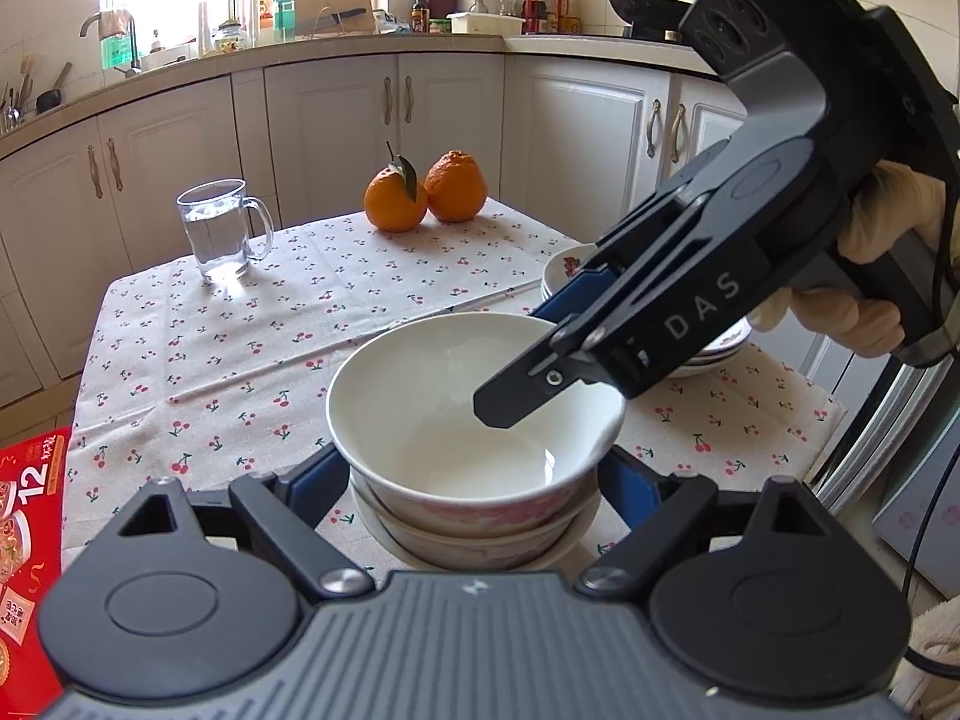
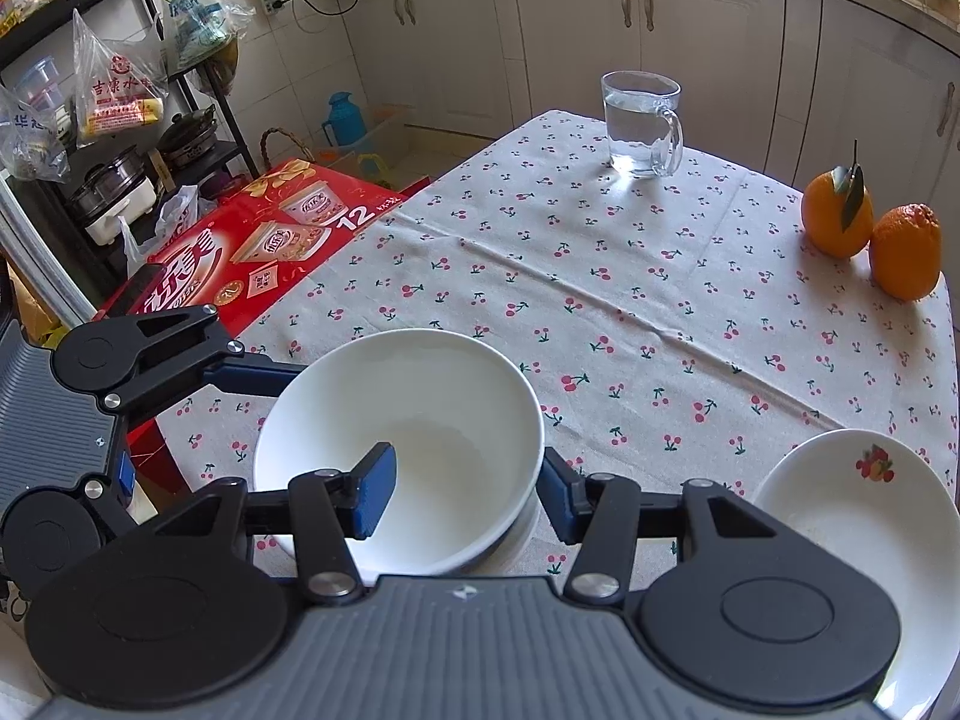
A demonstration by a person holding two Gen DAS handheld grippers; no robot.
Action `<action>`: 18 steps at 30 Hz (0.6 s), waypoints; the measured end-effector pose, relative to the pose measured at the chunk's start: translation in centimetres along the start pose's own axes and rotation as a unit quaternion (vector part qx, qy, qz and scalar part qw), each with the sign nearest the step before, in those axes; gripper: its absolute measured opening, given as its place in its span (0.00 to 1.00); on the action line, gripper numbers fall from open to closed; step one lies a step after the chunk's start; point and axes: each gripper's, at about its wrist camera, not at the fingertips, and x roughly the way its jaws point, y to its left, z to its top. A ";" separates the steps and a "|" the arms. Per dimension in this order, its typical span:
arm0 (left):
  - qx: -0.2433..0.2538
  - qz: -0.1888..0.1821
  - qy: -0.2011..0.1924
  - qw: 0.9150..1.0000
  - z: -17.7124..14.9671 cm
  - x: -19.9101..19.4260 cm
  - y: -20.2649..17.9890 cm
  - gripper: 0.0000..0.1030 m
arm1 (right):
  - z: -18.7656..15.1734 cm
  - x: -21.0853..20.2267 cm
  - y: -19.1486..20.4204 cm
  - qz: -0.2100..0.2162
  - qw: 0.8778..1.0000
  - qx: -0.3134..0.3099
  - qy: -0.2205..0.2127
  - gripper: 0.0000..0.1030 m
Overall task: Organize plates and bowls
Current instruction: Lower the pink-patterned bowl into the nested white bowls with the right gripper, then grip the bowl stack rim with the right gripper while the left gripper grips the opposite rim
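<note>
At the near edge of the worktop (image 2: pixel 630 312), top bowl (image 2: pixel 414 420) nested on lower bowls. Right hand-held gripper (image 2: pixel 462 495) straddling its rim, one pad inside, one outside, apparently not quite pinching. Left hand-held gripper (image 1: pixel 474 480) half open, flanking the stack, contact unclear. Best released only once seated level; plates (image 2: pixel 864 498) just beside.

Glass mug (image 1: pixel 219 231), 2 oranges (image 1: pixel 423 189), red box (image 2: pixel 252 234)

The right gripper (image 1: pixel 543 354) reads "DAS"; the red box (image 2: pixel 264 240) shows "12".
</note>
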 end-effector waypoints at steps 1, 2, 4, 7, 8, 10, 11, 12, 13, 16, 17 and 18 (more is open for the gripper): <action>0.000 -0.001 0.001 1.000 0.0 0.0 0.0 0.87 | 0.0 0.0 0.0 0.000 1.000 0.001 -0.001 0.56; 0.000 -0.002 0.001 1.000 0.0 0.1 0.0 0.87 | -0.1 0.1 -0.1 0.000 1.000 0.002 0.000 0.56; -0.001 -0.004 0.002 1.000 0.0 0.2 0.1 0.88 | -0.2 0.2 -0.1 0.000 1.000 0.002 0.001 0.57; 0.005 -0.004 0.004 1.000 -0.1 0.2 0.0 0.89 | -0.3 0.4 -0.1 0.001 1.000 0.001 0.001 0.59; 0.006 -0.004 0.003 1.000 -0.1 0.2 0.0 0.89 | -0.4 0.4 0.0 0.001 1.000 0.001 0.000 0.59; 0.006 -0.006 0.003 1.000 -0.2 0.2 0.1 0.90 | -0.4 0.4 0.1 0.001 1.000 0.001 0.000 0.61; 0.007 -0.007 0.003 1.000 -0.2 0.1 0.1 0.90 | -0.4 0.4 0.1 0.002 1.000 0.002 0.000 0.61; 0.008 -0.008 0.003 1.000 -0.2 0.0 0.0 0.90 | -0.4 0.4 0.1 0.003 1.000 0.002 -0.001 0.64; 0.010 -0.010 0.003 1.000 -0.3 -0.1 0.0 0.90 | -0.4 0.3 0.2 0.002 1.000 0.001 -0.004 0.69; 0.021 -0.014 0.004 1.000 -0.4 -0.6 0.0 0.92 | -0.4 -0.2 0.7 -0.010 1.000 -0.013 -0.019 0.87; 0.024 -0.015 0.004 1.000 -0.5 -0.8 0.0 0.93 | -0.5 -0.4 0.9 -0.012 1.000 -0.016 -0.023 0.89; 0.027 -0.016 0.004 1.000 -0.5 -1.1 0.0 0.94 | -0.5 -0.6 0.9 -0.012 0.999 -0.020 -0.028 0.92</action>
